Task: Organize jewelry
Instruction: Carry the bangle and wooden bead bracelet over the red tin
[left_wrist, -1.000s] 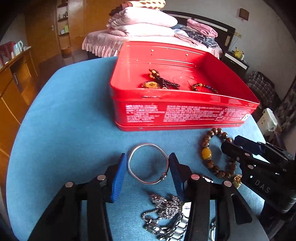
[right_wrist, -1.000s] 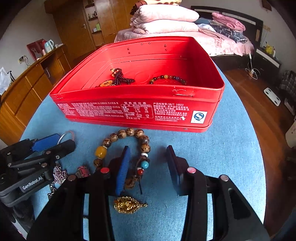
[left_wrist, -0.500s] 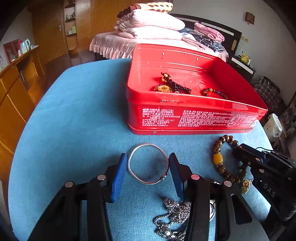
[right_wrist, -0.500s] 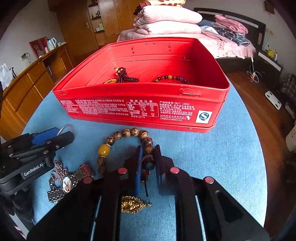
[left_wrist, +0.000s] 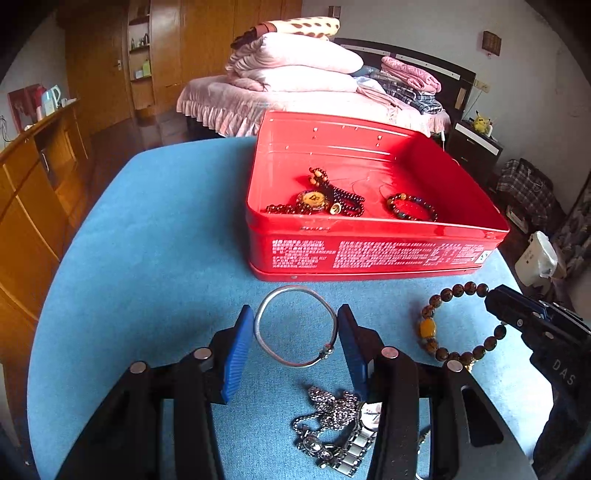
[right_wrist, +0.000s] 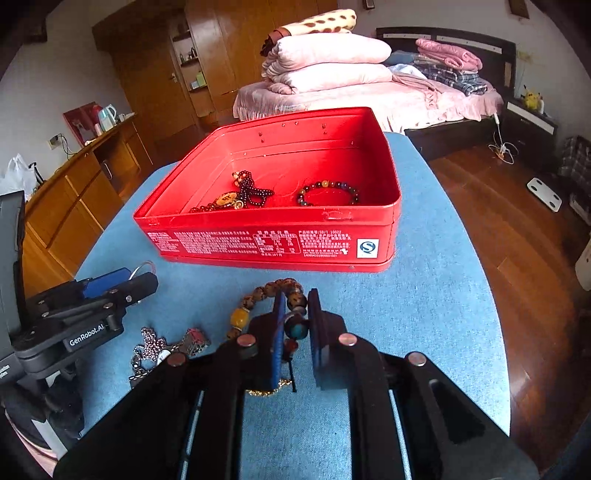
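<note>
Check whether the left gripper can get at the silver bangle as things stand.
Probably yes: the left gripper is open with the silver bangle lying flat between its fingers on the blue tabletop, nothing in between.

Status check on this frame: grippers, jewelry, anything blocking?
Left gripper open around silver bangle. Right gripper shut on wooden bead bracelet. Red tin ahead, path clear.
</note>
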